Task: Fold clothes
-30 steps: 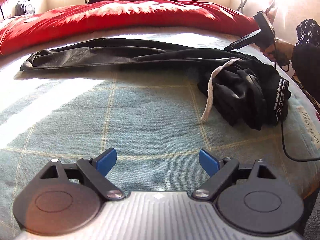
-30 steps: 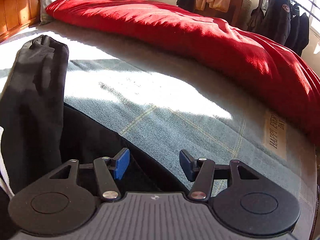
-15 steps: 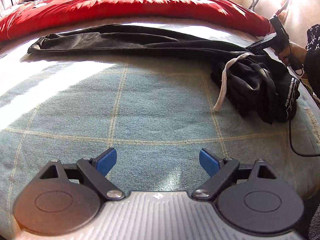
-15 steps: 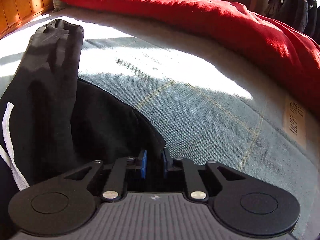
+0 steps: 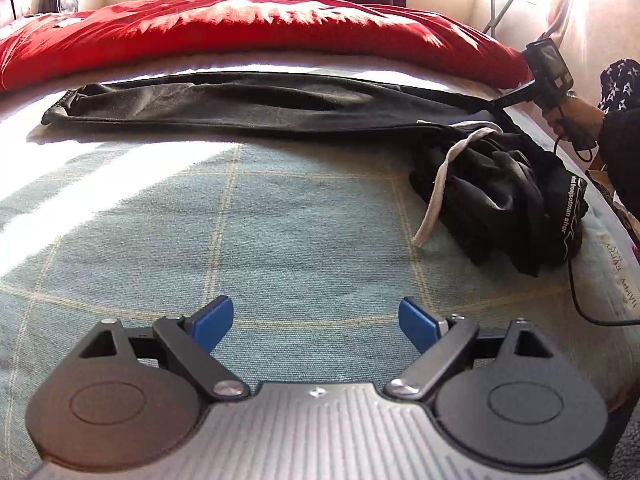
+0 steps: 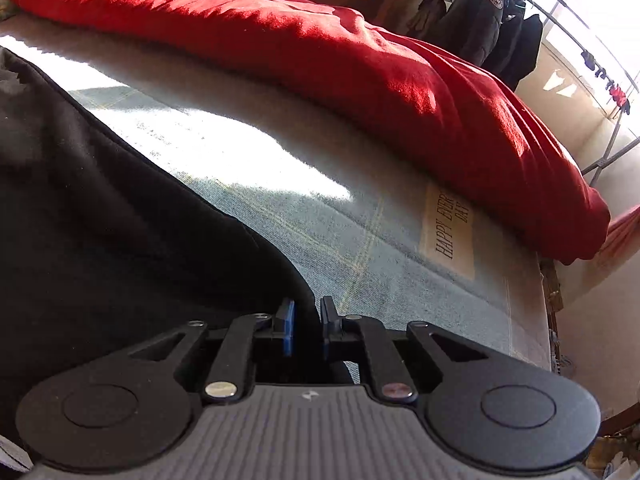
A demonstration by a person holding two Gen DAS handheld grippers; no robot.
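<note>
Black trousers (image 5: 248, 108) lie stretched across the bed, one leg running left, the waist end bunched at the right with a white drawstring (image 5: 436, 196) hanging out. My left gripper (image 5: 316, 322) hovers open over bare blanket, well short of the cloth. In the right wrist view my right gripper (image 6: 306, 326) is shut on the edge of the black trousers (image 6: 104, 216), the cloth pinched between its blue pads. From the left wrist view that right gripper (image 5: 506, 101) shows at the far right, held by a hand, pulling the fabric edge taut.
A blue-green checked blanket (image 5: 304, 232) covers the bed, with a "HAPPY EVERY DAY" label (image 6: 450, 230) near its right edge. A red duvet (image 5: 240, 28) lies along the far side. A black cable (image 5: 588, 312) runs off the right edge. Clothes hang on a rack (image 6: 496, 24) behind.
My right gripper closed on the trouser edge and tilted, lifting the cloth slightly. The left gripper stayed open and hardly moved.
</note>
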